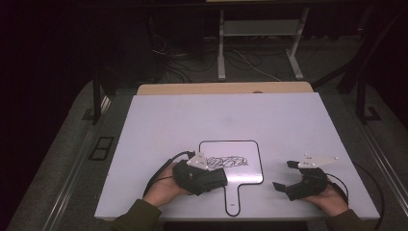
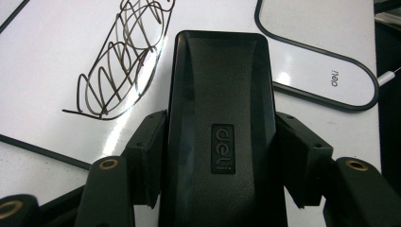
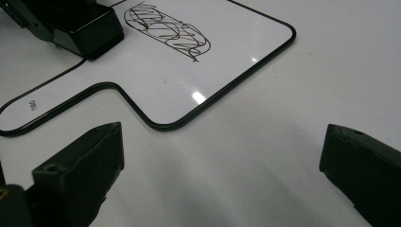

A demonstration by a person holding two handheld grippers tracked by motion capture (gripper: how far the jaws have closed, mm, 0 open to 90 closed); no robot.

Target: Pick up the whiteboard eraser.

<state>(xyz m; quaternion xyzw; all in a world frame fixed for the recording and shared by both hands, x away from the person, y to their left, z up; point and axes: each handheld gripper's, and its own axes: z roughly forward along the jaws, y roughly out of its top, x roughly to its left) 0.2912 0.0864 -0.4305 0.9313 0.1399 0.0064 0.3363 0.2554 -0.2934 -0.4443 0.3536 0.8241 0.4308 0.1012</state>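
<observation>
An eraser (image 2: 220, 137) was held clamped between the fingers of the left gripper (image 1: 199, 177), its black back marked "deli"; it was poised at the near left part of the whiteboard (image 1: 245, 168), a small paddle-shaped board lying on the table (image 1: 288, 120) with its handle toward the person; whether the eraser was pressed onto the board or just above it could not be told. The scribble (image 1: 230, 161) was seen whole and dark on the board, just beyond the eraser's front edge; no smeared or cleared patch was visible in it; so the wiping was judged as not yet begun, or barely so, with the whole scribble left to be removed. The right gripper (image 1: 288, 178) was kept over the bare table to the right of the board, apart from it; its fingers (image 3: 80, 175) were spread wide with nothing between them; holding the board steady was judged a possible use for it.
</observation>
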